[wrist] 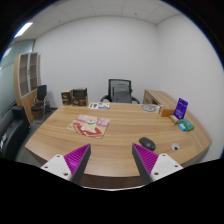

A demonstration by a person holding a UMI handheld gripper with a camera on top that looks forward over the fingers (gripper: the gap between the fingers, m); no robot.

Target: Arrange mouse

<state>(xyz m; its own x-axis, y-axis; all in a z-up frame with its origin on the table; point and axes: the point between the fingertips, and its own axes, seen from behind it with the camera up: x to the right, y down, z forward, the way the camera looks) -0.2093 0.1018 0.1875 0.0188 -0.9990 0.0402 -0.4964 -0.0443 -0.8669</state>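
Spread fingers [111, 160] apart, mouse [147, 143] just beyond the right one.

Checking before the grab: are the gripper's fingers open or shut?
Open. The gripper shows a wide empty gap between its fingers; the mouse lies on the table just beyond them.

Small items [181, 111] across the table, perhaps boxes, stay unreadable.

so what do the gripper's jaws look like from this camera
The gripper shows two jaws, each a light grey or white body with a bright magenta pad on its inner face. The pads look like pointed, triangular wedges that narrow toward the tips. Small dark marks dot the pale outer parts. No cables or sleeve are visible.
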